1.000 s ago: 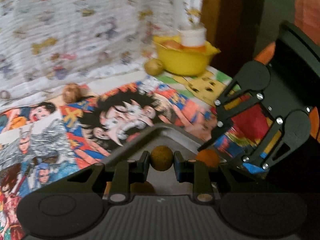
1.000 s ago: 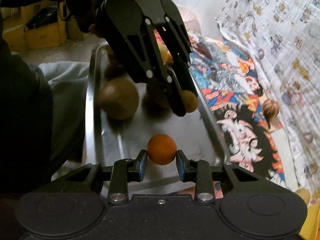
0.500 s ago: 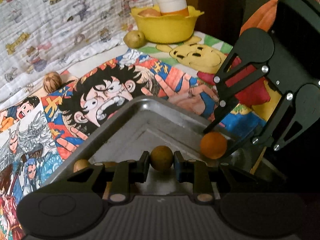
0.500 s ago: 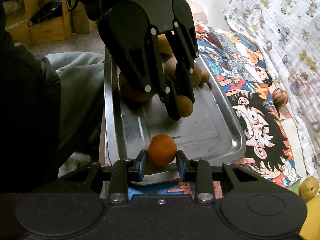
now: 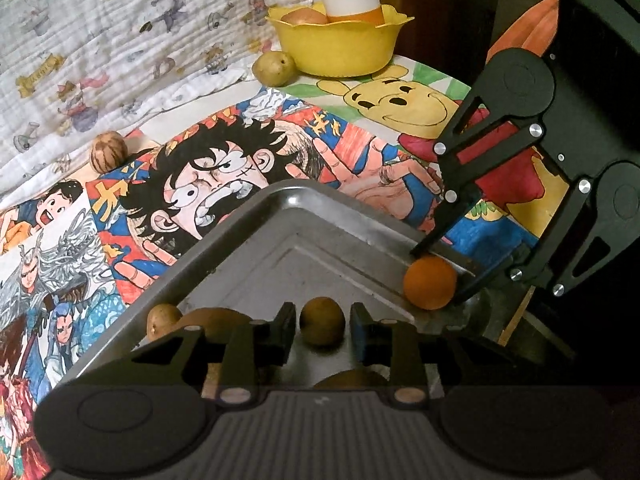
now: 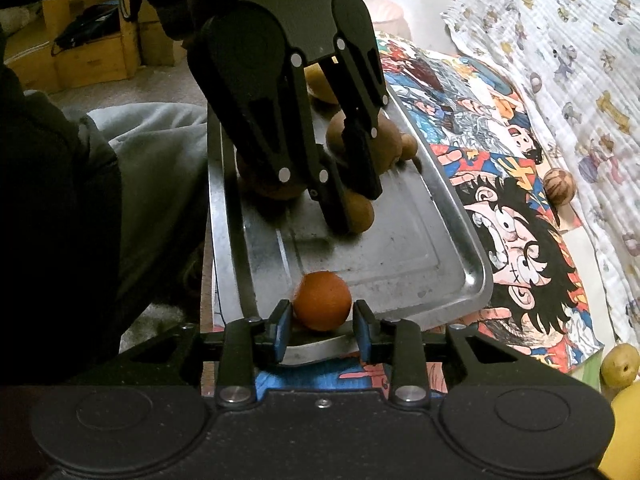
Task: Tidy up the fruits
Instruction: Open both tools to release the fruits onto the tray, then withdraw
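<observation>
Left tongs (image 5: 322, 321): jaws opening, brown fruit (image 5: 322, 321) between them, resting on metal tray (image 5: 256, 216). Right tongs (image 6: 322, 317): gripping orange (image 6: 322, 301) at the tray's near edge (tray floor directly beneath both fruits).

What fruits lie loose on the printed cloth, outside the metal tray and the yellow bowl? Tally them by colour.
brown walnut-like fruit: 1
yellow-green fruit: 1
Total: 2
</observation>
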`<state>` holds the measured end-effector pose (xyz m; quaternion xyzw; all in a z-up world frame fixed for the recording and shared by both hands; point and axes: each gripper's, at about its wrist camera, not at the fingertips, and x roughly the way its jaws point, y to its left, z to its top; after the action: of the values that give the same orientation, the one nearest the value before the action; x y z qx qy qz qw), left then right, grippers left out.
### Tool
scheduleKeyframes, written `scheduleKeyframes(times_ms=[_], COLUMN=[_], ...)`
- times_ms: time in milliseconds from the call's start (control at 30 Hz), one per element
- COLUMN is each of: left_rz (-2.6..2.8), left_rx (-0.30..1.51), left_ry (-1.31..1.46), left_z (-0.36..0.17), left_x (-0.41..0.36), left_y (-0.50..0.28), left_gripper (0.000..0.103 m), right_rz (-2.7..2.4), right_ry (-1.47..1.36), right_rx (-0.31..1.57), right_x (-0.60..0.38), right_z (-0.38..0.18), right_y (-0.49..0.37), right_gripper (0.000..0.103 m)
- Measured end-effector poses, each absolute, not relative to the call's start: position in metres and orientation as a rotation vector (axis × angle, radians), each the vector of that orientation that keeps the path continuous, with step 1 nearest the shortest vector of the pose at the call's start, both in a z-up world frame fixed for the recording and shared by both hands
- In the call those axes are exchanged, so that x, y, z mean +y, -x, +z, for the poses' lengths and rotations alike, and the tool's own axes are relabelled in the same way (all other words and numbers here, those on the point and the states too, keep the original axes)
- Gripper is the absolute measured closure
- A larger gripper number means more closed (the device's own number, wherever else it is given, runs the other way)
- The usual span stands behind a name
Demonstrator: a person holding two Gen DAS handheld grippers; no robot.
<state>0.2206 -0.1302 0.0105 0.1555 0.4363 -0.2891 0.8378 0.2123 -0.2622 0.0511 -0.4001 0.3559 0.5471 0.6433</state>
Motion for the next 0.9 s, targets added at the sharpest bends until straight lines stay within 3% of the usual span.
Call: scheduleKeyframes(times_ms=[100,200,367,533,900], left_rz=[-0.609,-0.604,-0.600,-0.558,-0.392], left_rx=[0.912,0.895,0.858,0.813,0.820], left_ry=[-0.312,-0.300,-0.279,-0.252,-0.240], left_z=[0.015,0.021,0.034,0.047,0.072], left_x=[-0.128,-0.126,-0.118,-0.107,-0.085], left_y=[-0.220,-0.218,-0.213,-0.211,-0.246], left_gripper=[0.059,0.044,0.019,0.004,0.001], right_rz=[1.230,1.205,1.146,1.049,0.649], right_ry=[0.893,0.857,0.787,0.772,0.875], right_rx=[0.809,0.798,0.772,0.722,0.631], right_x=[-0.266,-0.271,-0.281,-0.287,-0.287], right_z=[0.055,0.063,0.081,0.095,0.111], right_y=[-0.213,-0.215,-0.215,-0.211,-0.247], right_gripper=[0.062,0.052,0.021,0.006,0.001])
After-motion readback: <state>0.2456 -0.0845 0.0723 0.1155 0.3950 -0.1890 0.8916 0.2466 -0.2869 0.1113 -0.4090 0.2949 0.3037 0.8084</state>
